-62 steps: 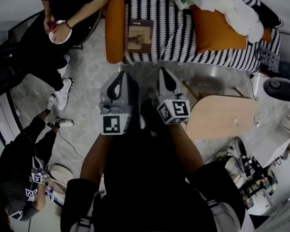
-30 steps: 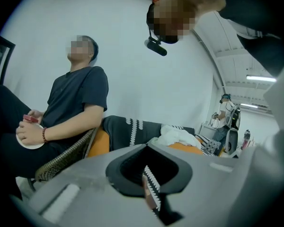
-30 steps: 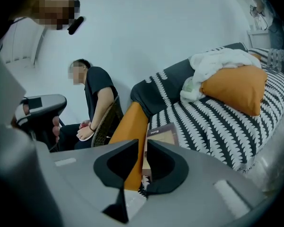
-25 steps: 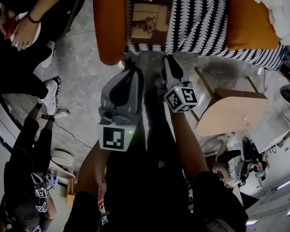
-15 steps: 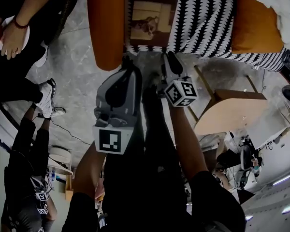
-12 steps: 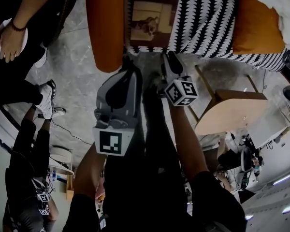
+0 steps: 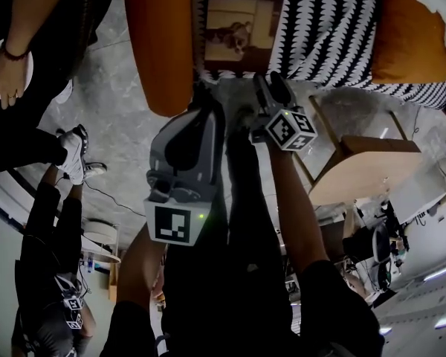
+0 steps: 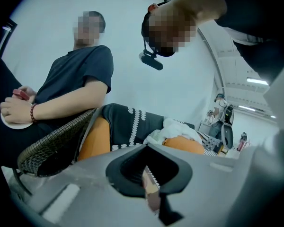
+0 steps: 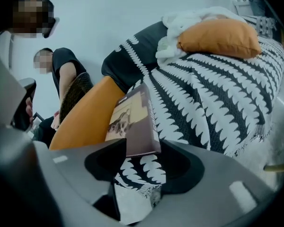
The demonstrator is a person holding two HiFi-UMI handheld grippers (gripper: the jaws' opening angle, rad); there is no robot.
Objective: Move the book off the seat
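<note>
Two jaws of right gripper (image 9: 141,157) just spread wide, nothing held; book (image 9: 132,117) lies at front edge of striped seat (image 9: 203,103), just ahead (left gripper (image 8: 145,168) closed, empty); straddle its near edge squarely, then clamp.

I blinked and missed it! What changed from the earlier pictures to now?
The right gripper and the left gripper came closer to the book. The right gripper's jaws have just been opening. The book's near edge shows just beyond them, untouched. Nothing was taken hold of or let go. The book lies as before on the striped seat beside the orange armrest, and the left gripper's jaws stay together.
</note>
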